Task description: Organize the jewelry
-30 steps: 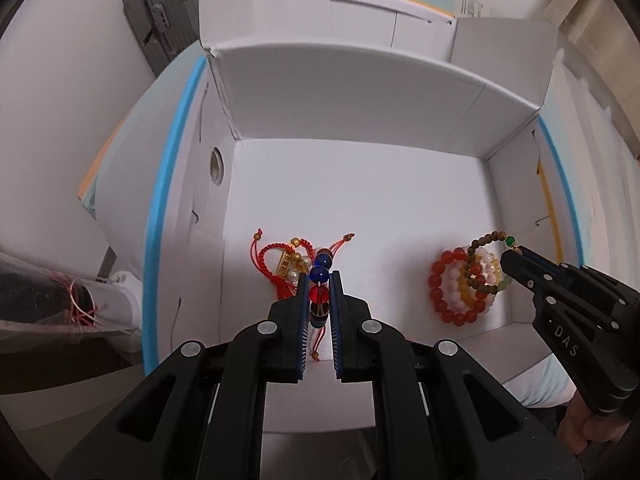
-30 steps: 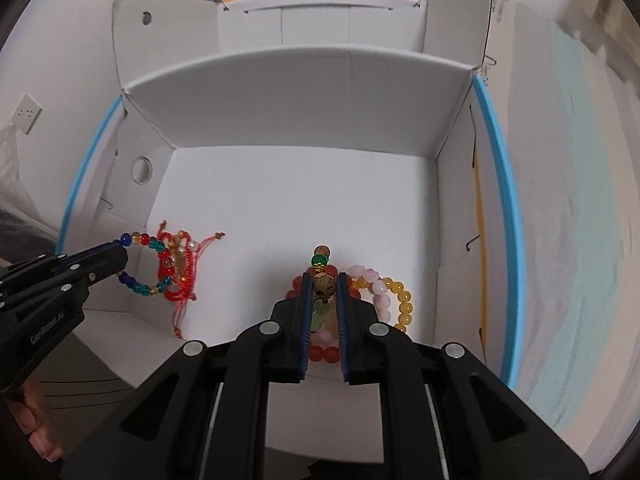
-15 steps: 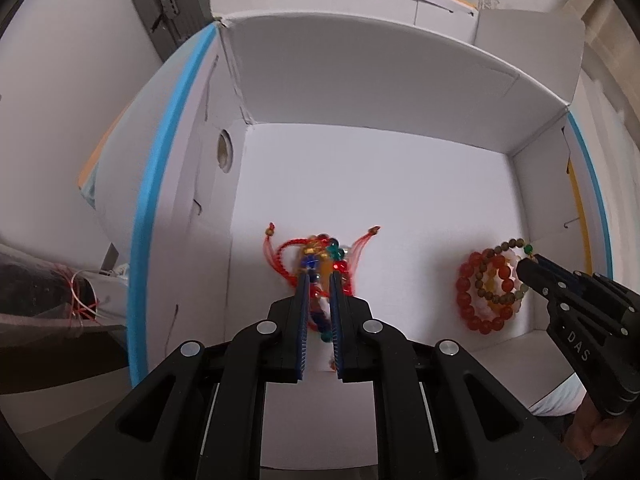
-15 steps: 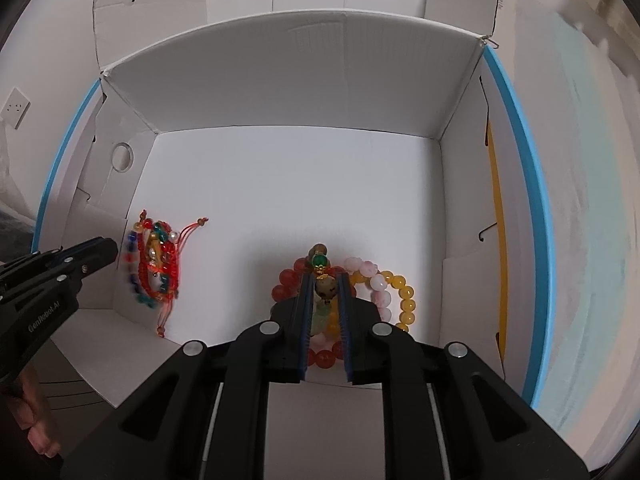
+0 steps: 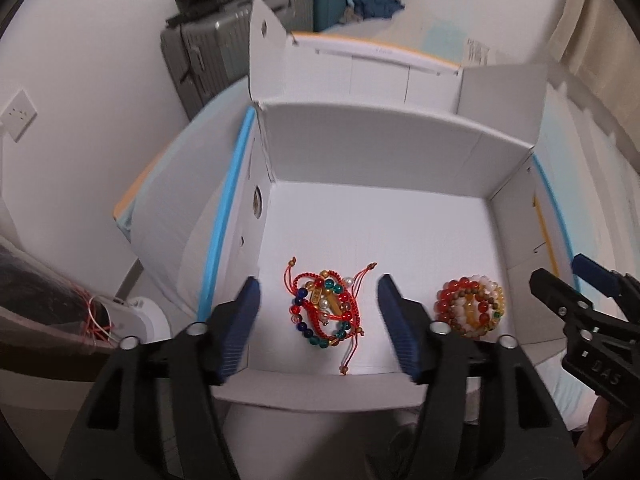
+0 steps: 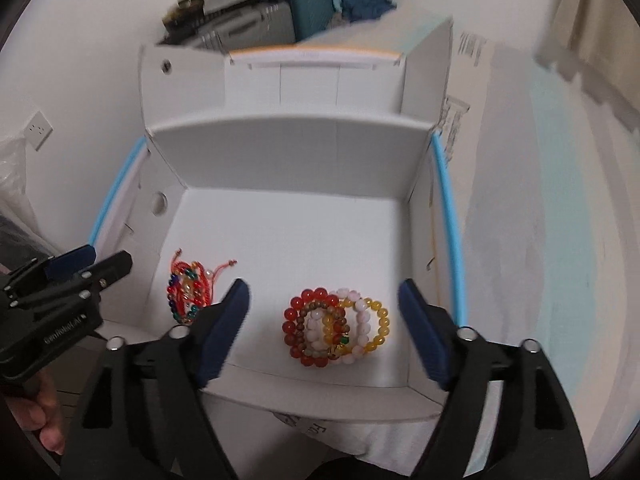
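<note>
A pile of red cord and coloured bead bracelets (image 5: 325,307) lies on the floor of an open white box (image 5: 376,224), near its left front. A pile of red, pink, yellow and brown bead bracelets (image 5: 471,306) lies near its right front. My left gripper (image 5: 318,300) is open and empty, raised above the cord pile. My right gripper (image 6: 324,304) is open and empty, raised above the bead pile (image 6: 335,327). The cord pile also shows in the right wrist view (image 6: 188,290). Each gripper shows in the other's view, the right (image 5: 576,280) and the left (image 6: 90,266).
The box has tall white walls and raised flaps (image 6: 288,148), with blue edging (image 5: 228,208) along both sides. Grey and teal suitcases (image 5: 224,36) stand behind it against the wall. A wall socket (image 5: 18,114) is at the left. Pale bedding (image 6: 560,200) lies to the right.
Both grippers opened and let go of their bracelets, which now lie on the piles in the box. Both grippers pulled back and up from the box floor.
</note>
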`<state>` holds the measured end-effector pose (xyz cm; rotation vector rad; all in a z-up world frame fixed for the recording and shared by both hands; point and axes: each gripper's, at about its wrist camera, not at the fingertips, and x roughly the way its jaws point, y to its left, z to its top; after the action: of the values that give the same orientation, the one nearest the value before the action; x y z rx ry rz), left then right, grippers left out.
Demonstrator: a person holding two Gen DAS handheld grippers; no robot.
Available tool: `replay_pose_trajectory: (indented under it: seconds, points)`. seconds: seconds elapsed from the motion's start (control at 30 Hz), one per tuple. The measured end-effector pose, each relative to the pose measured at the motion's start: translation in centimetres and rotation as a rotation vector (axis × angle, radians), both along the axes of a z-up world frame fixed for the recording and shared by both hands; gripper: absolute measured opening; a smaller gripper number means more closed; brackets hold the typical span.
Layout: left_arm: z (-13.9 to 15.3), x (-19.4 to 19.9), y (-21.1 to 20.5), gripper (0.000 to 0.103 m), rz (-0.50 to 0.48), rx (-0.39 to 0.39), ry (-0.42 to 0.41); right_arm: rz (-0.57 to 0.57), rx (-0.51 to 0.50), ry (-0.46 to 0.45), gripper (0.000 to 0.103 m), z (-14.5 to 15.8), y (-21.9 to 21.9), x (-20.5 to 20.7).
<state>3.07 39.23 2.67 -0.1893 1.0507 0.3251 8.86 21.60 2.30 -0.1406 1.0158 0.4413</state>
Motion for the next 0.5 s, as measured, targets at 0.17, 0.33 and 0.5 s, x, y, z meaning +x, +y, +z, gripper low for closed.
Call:
replay_pose_trajectory:
  seconds: [0.17, 0.33, 0.5]
  points:
    - [0.4, -1.8, -0.7, 0.079, 0.001, 0.013, -0.033, -0.018, 0.028, -0.036, 0.087, 1.4, -1.2, -1.5]
    - [1.0, -3.9, -1.1, 0.092, 0.008, 0.018, -0.088, -0.04, 0.03, -0.088, 0.091, 1.6, -2.4, -3.4]
    - [1.4, -5.9, -2.1, 0.097, -0.006, 0.042, -0.125, -0.058, 0.034, -0.118, 0.091, 1.3, -3.1, -5.2]
